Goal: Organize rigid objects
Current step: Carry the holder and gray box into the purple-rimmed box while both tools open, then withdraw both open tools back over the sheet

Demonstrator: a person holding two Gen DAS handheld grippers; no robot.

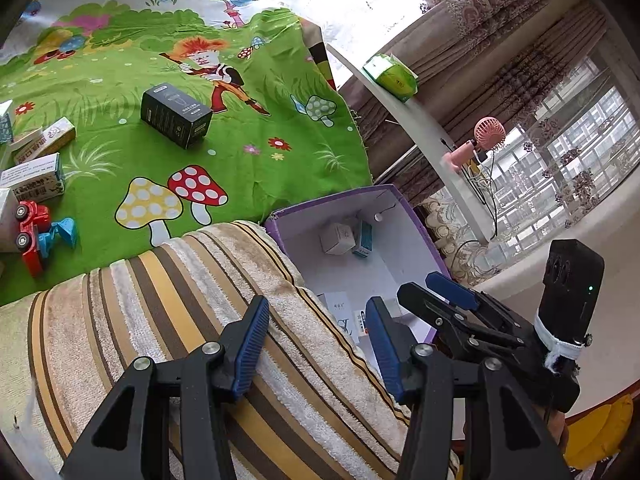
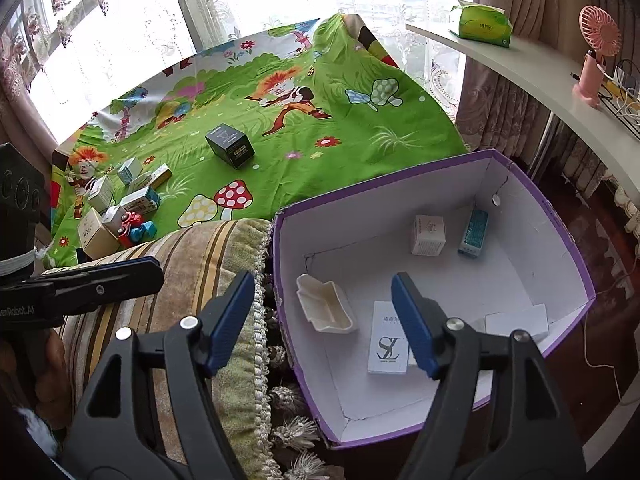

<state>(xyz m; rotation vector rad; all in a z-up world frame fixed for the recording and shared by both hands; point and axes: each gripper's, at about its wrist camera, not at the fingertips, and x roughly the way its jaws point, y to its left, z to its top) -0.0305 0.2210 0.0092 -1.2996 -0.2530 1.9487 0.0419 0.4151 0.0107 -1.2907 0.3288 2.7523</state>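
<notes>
The right claw [image 2: 324, 320] is gaping wide and empty over the near edge of the purple box [image 2: 560, 216], and the left claw [image 1: 316, 344] is standing half open, holding nothing, over the striped cushion [image 1: 160, 312] just beside that box. Inside the box a cream tray [image 2: 326, 308], a white card box [image 2: 388, 336], a small white carton [image 2: 428, 235] and a blue carton [image 2: 473, 233] are lying apart. Beyond, on the green cloth [image 2: 320, 168], a black box [image 2: 230, 145] is sitting alone, well apart from a cluster of cartons [image 2: 120, 200] and a toy truck [image 2: 134, 225].
</notes>
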